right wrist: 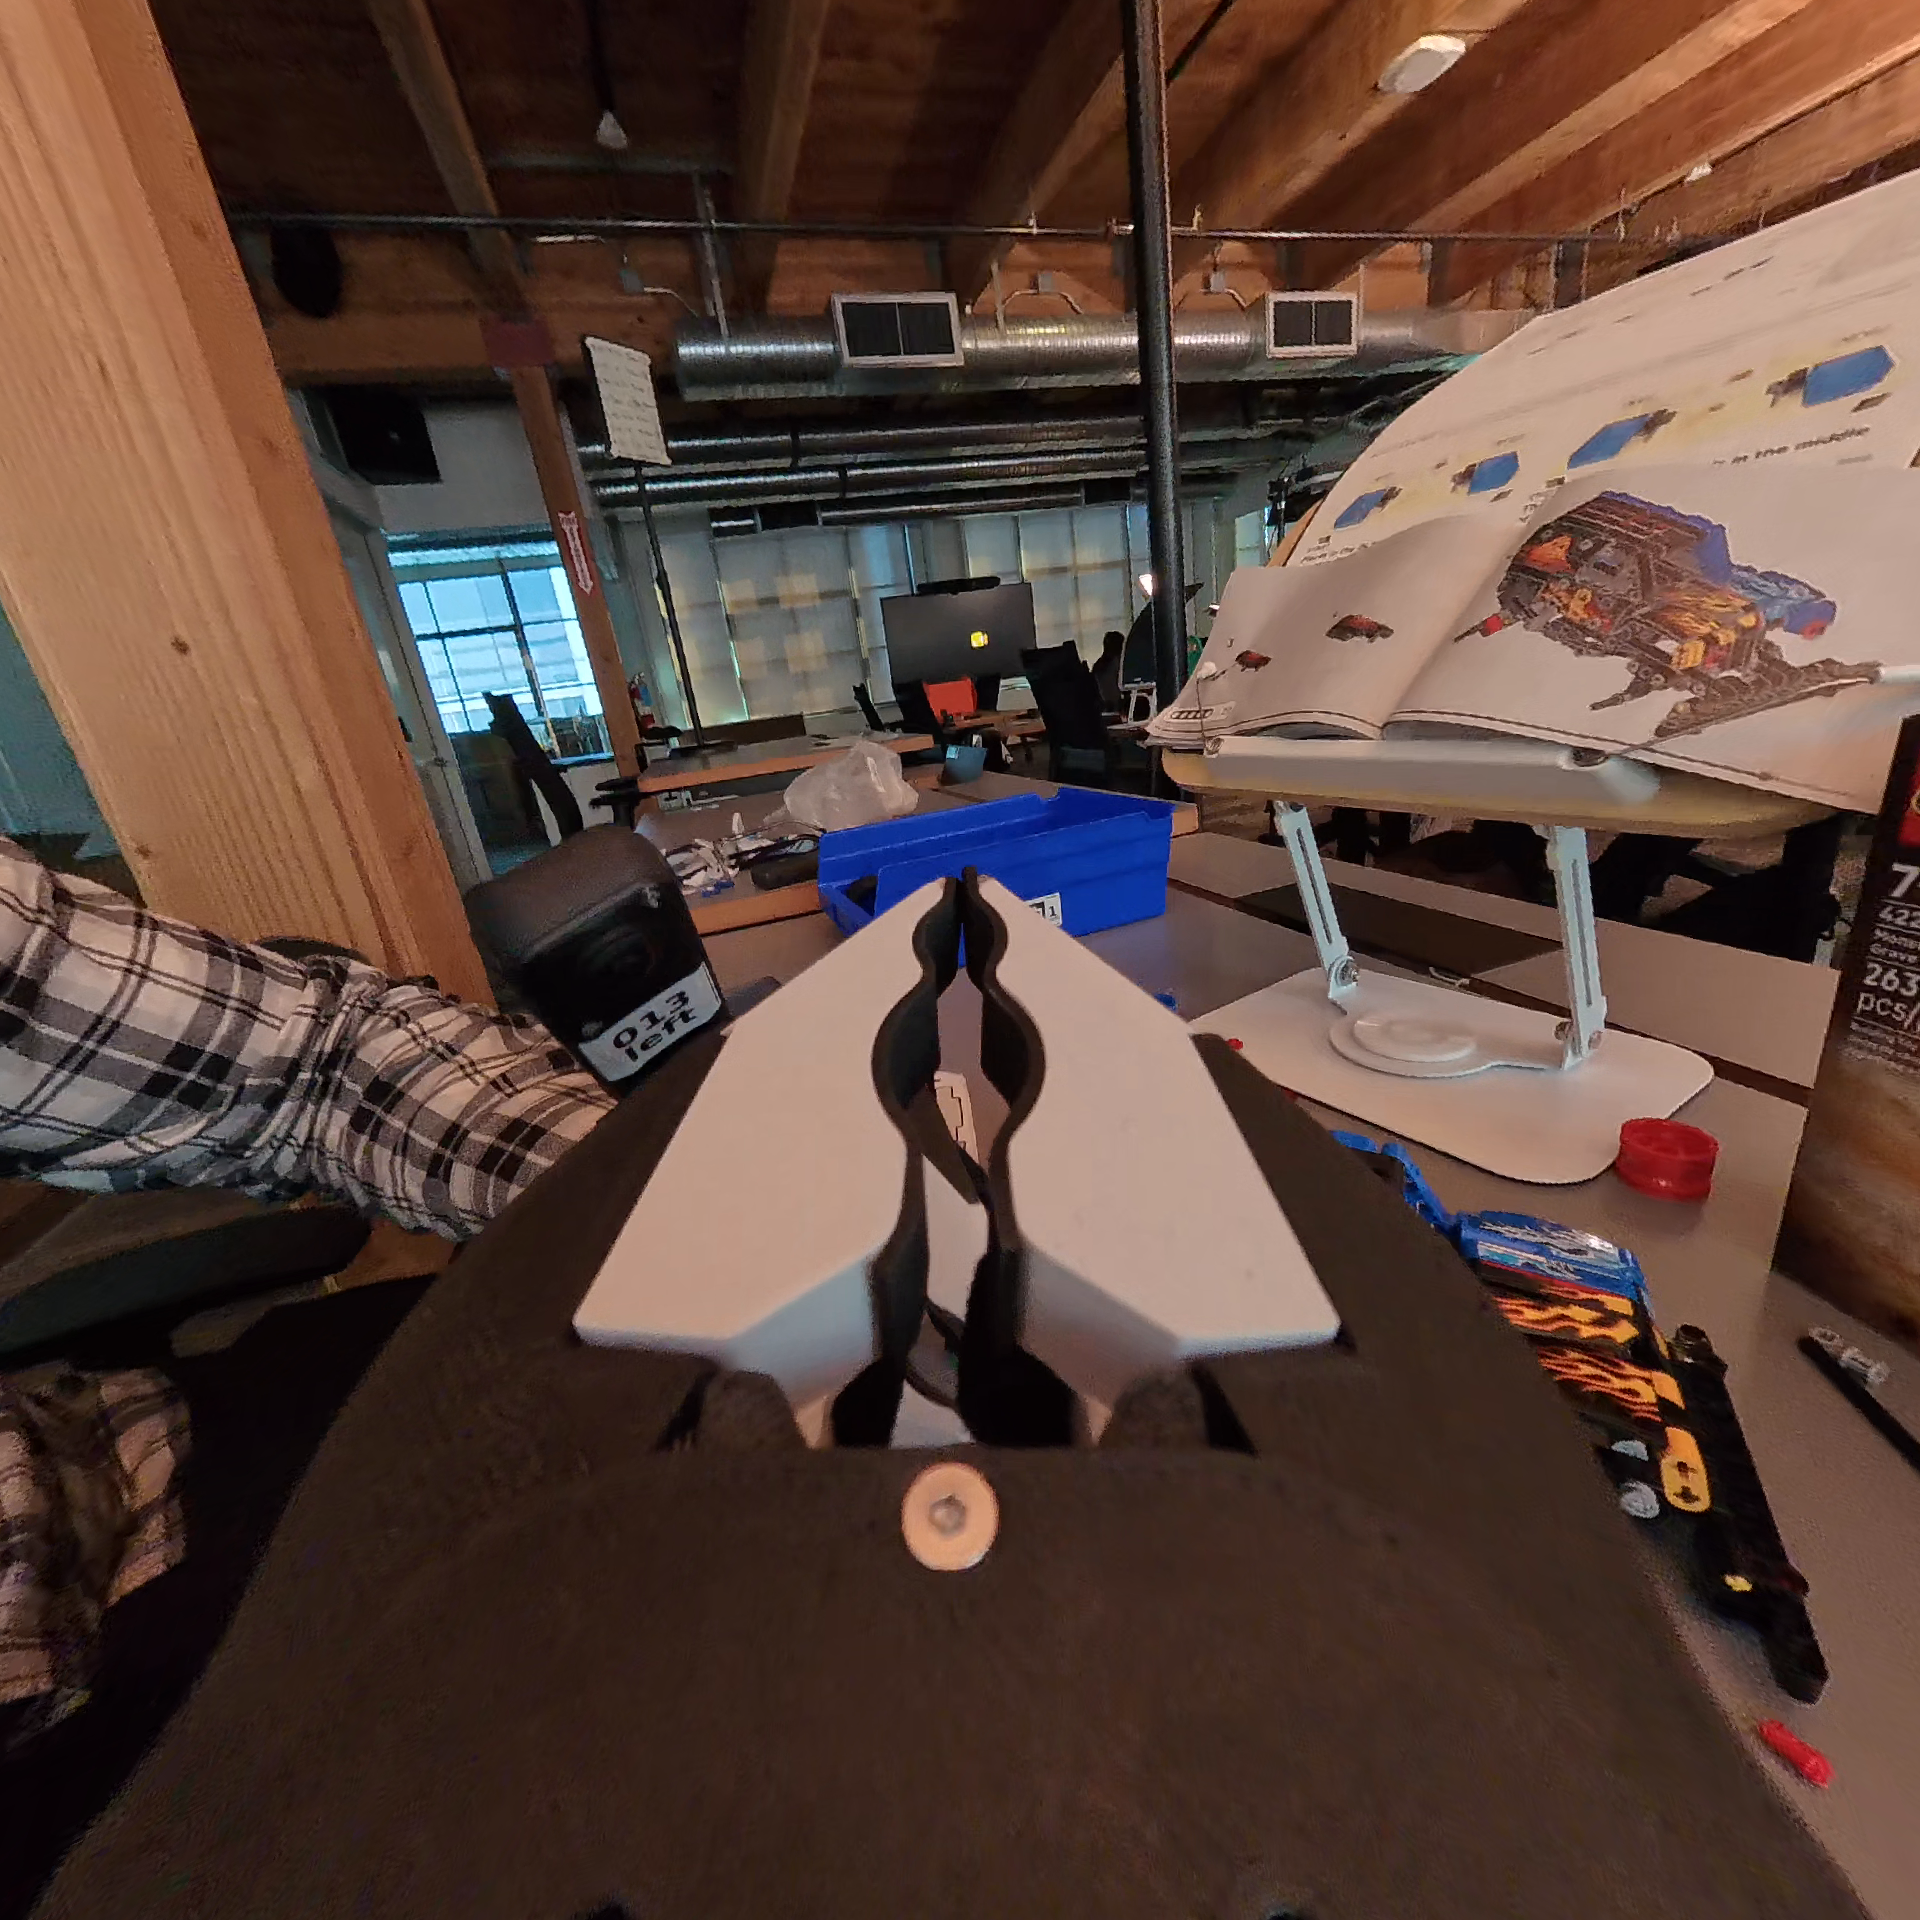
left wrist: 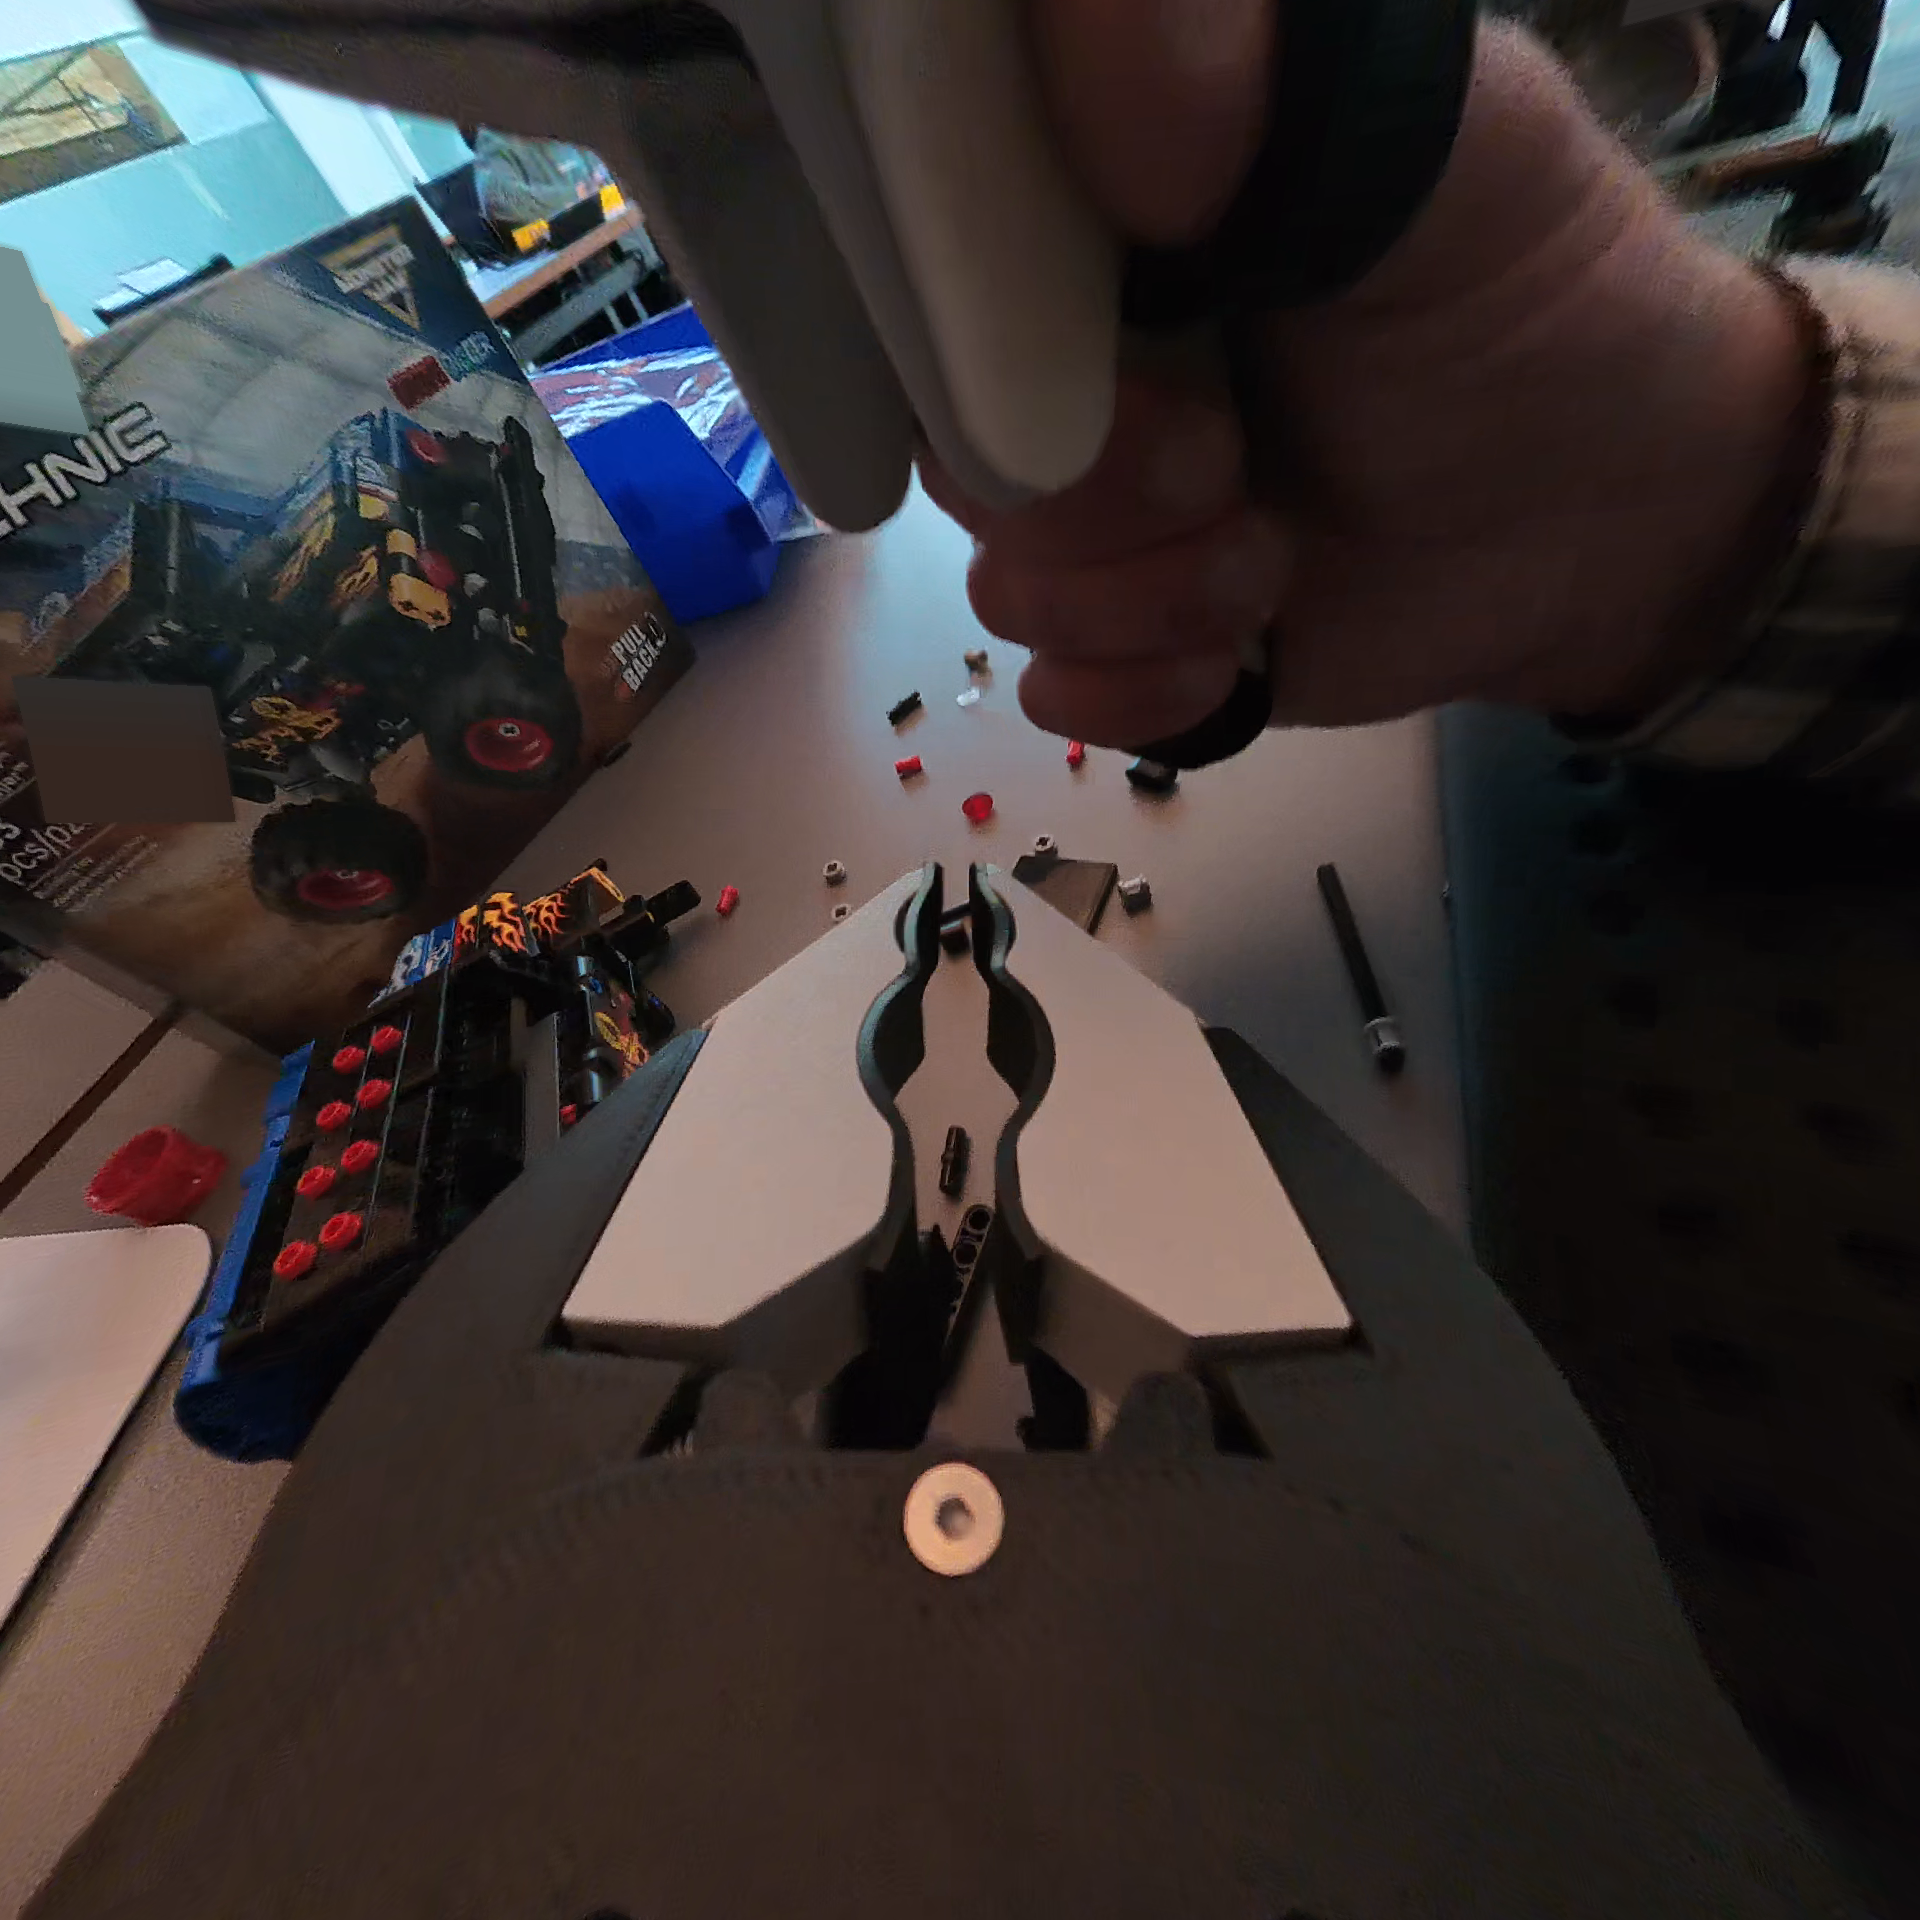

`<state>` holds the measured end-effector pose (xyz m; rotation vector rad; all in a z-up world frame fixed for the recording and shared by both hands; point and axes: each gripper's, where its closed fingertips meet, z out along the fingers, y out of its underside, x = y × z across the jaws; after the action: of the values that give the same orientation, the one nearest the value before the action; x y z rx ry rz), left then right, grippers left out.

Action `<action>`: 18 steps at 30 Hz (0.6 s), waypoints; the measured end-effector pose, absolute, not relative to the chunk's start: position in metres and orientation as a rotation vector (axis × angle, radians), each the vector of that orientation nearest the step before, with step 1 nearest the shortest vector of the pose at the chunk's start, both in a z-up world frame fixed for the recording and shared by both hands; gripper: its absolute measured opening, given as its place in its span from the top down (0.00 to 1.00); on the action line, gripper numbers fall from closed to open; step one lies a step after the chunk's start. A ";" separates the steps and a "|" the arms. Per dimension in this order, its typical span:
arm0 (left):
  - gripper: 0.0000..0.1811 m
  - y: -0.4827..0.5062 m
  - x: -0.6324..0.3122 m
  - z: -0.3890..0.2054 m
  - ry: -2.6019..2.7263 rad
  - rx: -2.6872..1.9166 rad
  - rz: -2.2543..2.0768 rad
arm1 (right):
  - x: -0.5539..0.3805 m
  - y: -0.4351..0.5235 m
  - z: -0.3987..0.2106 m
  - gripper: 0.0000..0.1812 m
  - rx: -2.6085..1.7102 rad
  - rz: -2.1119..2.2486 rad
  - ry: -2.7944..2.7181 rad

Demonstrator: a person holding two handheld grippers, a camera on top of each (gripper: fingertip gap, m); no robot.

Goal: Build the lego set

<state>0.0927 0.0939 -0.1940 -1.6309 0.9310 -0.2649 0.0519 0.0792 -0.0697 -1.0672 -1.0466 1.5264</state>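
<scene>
My left gripper (left wrist: 954, 902) hovers low over the grey table (left wrist: 790, 727), nearly shut, with a small dark piece (left wrist: 954, 918) pinched between its tips. Loose pieces lie just ahead: a red round stud (left wrist: 977, 806), red pins (left wrist: 910, 767), a black pin (left wrist: 904, 709) and a dark plate (left wrist: 1070, 883). The partly built truck (left wrist: 416, 1091) lies to its left; it also shows in the right wrist view (right wrist: 1621, 1382). My right gripper (right wrist: 961, 883) is shut and empty, raised above the table; a hand (left wrist: 1403, 468) holds it over the pieces.
The set's box (left wrist: 312, 623) stands at the left with a blue bin (left wrist: 675, 499) behind it. A black axle (left wrist: 1356, 956) lies at the right near the table edge. A red wheel hub (right wrist: 1665, 1158) sits by the white stand (right wrist: 1455, 1081) holding the instruction booklet (right wrist: 1558, 644).
</scene>
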 end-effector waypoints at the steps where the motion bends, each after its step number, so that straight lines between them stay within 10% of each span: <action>1: 0.98 0.095 0.094 -0.198 0.953 -1.635 -0.235 | 0.052 0.077 -0.069 1.00 -1.063 1.518 -1.056; 18: 0.97 0.105 0.119 -0.211 1.189 -1.592 -0.058 | 0.042 0.050 -0.063 1.00 -1.001 1.429 -1.168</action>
<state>0.1187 0.1051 -0.2106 -1.5922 1.1885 -0.0580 0.0416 0.0503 -0.0628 -1.0007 -1.1682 1.4285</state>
